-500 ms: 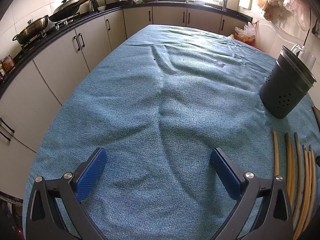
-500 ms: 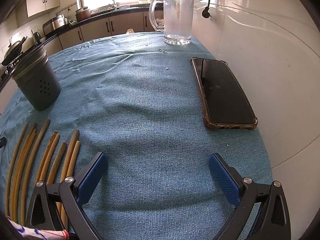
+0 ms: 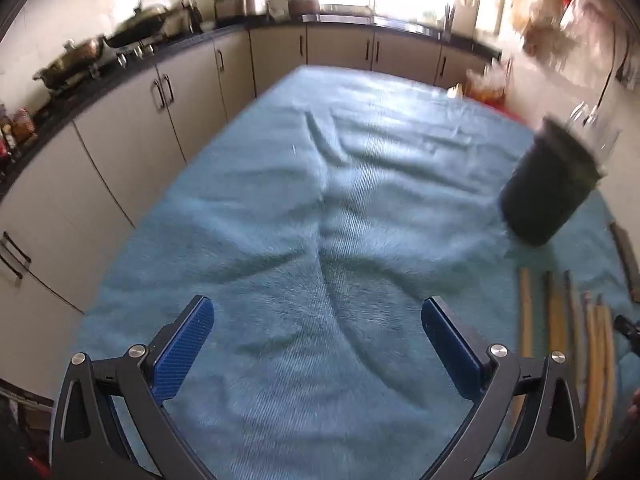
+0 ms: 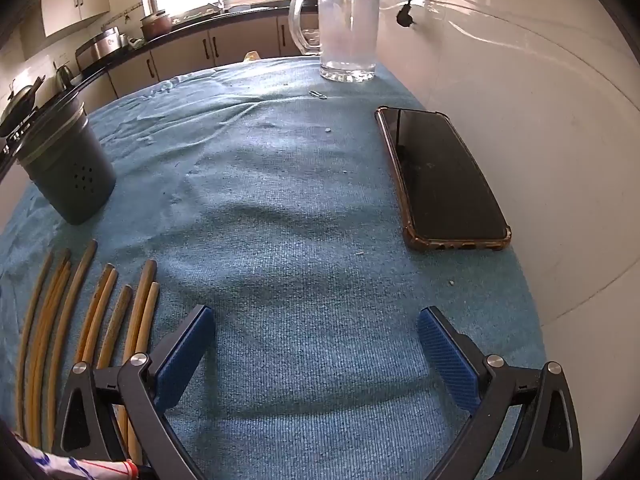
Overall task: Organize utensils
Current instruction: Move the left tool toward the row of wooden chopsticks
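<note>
Several wooden chopsticks [image 4: 96,312] lie side by side on the blue cloth, at the left in the right wrist view and at the right edge in the left wrist view [image 3: 560,332]. A dark perforated utensil holder [image 4: 66,172] stands upright beyond them; it also shows in the left wrist view [image 3: 548,188], blurred. My left gripper [image 3: 316,340] is open and empty over bare cloth, left of the chopsticks. My right gripper [image 4: 316,344] is open and empty, just right of the chopsticks.
A black phone [image 4: 440,176] in a brown case lies at the right by the white wall. A glass mug [image 4: 348,28] stands at the table's far end. Kitchen cabinets [image 3: 120,140] and a counter with pans run along the left.
The left wrist view has gone blurred and tilted up a little, showing the left gripper in motion. The right gripper has shifted slightly forward. Both stay open.
</note>
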{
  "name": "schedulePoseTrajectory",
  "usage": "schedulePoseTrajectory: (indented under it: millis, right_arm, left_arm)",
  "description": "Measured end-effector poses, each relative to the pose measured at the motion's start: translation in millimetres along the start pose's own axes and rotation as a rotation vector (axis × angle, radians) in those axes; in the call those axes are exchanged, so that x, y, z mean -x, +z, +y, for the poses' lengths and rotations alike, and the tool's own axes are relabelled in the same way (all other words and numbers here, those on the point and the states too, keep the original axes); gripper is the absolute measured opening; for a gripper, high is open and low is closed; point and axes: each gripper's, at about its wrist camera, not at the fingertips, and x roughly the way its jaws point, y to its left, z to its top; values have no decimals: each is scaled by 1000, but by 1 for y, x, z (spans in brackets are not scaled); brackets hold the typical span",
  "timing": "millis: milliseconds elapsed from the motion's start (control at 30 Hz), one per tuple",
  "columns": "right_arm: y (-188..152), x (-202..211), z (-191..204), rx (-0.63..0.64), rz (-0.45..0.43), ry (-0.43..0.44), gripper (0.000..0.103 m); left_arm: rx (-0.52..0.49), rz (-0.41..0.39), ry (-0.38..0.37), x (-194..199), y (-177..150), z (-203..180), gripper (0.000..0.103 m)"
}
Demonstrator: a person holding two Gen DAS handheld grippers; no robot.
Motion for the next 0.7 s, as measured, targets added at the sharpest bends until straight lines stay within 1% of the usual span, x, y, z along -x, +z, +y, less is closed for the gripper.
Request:
schedulePoseTrajectory:
  millis: [133,233,367,500,533,600,700]
  right_arm:
    - [-7,21,-10,-80,-36,46,99]
    - [-15,51,-18,-128,-115,47,99]
    - [-33,101,-21,-148,-241,41,99]
    - [-50,144,-9,-134,-381,16,99]
    - [-59,158,-4,-127,-442,-4,99]
    - [-63,171,5,-105,-486,-4,99]
    - [-68,178,10,-99,-474,46,99]
  left_arm:
    - [-20,-122,31,53,1,-3,103]
    - [-18,-181,46,85,-4,-2,103]
    - [-20,-204,44,112,-13,-5,103]
    - [-34,-218,22,131,-23,-11,103]
    - [-41,-227,20,138,-26,-13,103]
    - [-57,-246,24,148,-29,-18,103]
    - [-73,-267,28,160,-33,-21,103]
